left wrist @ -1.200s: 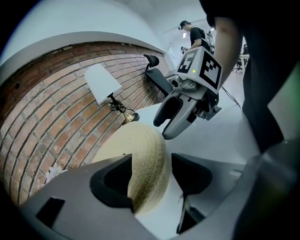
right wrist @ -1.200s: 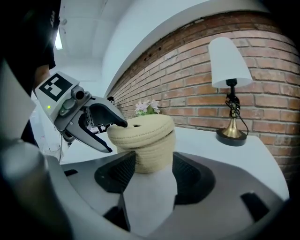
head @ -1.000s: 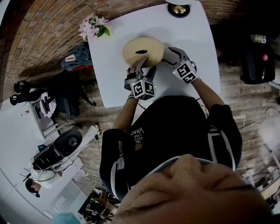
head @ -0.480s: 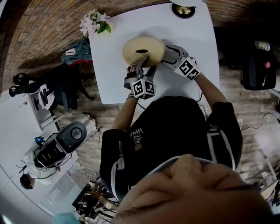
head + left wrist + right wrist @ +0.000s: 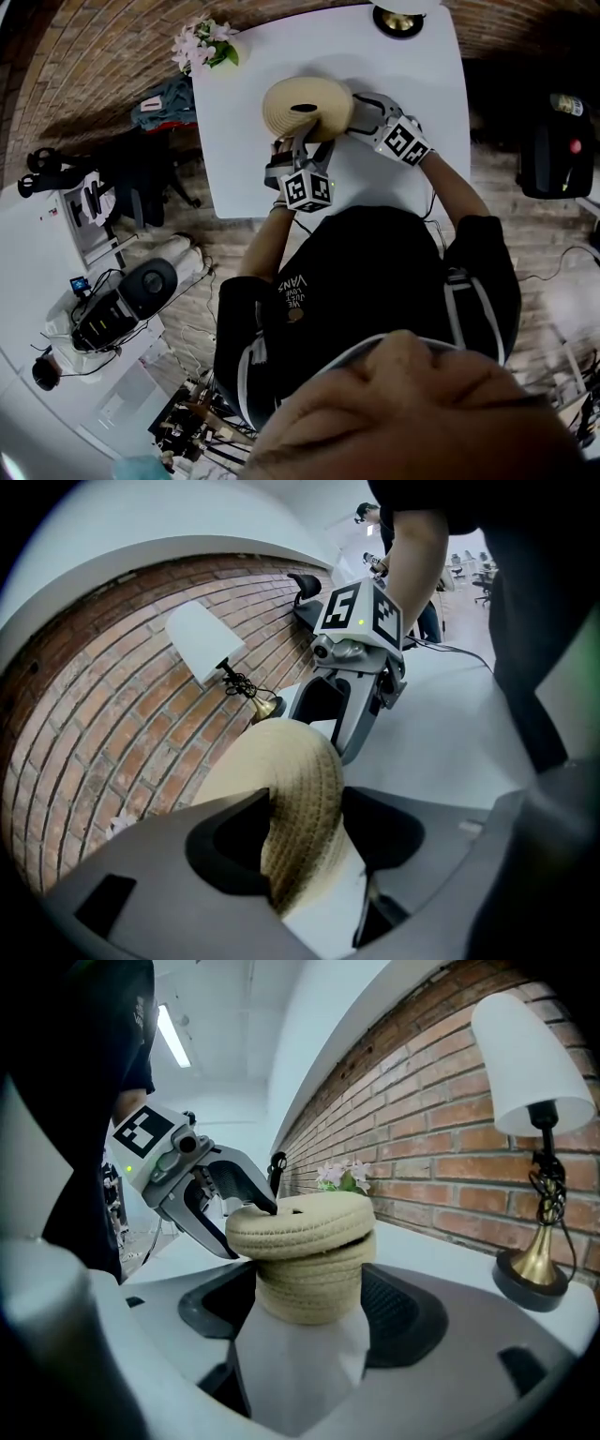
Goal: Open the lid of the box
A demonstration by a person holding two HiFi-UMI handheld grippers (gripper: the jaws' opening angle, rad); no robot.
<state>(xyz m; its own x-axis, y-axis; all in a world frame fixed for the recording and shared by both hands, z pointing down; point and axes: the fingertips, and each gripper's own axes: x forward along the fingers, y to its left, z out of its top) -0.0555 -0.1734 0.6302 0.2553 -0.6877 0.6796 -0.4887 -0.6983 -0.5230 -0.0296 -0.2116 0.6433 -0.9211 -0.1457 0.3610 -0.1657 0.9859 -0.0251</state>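
Note:
A round woven box (image 5: pixel 309 1283) stands on the white table (image 5: pixel 412 159). Its woven lid (image 5: pixel 300 1222) sits tilted, with a gap on the side toward the brick wall. My left gripper (image 5: pixel 305 841) is shut on the lid's rim (image 5: pixel 300 808) from the near side. My right gripper (image 5: pixel 305 1307) straddles the box's body from the right. Its jaws have just been opening, with the body between the pads and no visible press. From the head view, the box (image 5: pixel 305 108) lies between the left gripper (image 5: pixel 302 141) and the right gripper (image 5: pixel 354 111).
A brass-footed lamp (image 5: pixel 530 1091) with a white shade stands at the table's far right corner by the brick wall. Pink flowers (image 5: pixel 202 49) sit at the far left corner. Chairs and gear stand on the wooden floor (image 5: pixel 216 309) to the left of the table.
My right gripper has turned a little at the box, and its marker cube has shifted slightly away from me. The left gripper and the lid have kept still.

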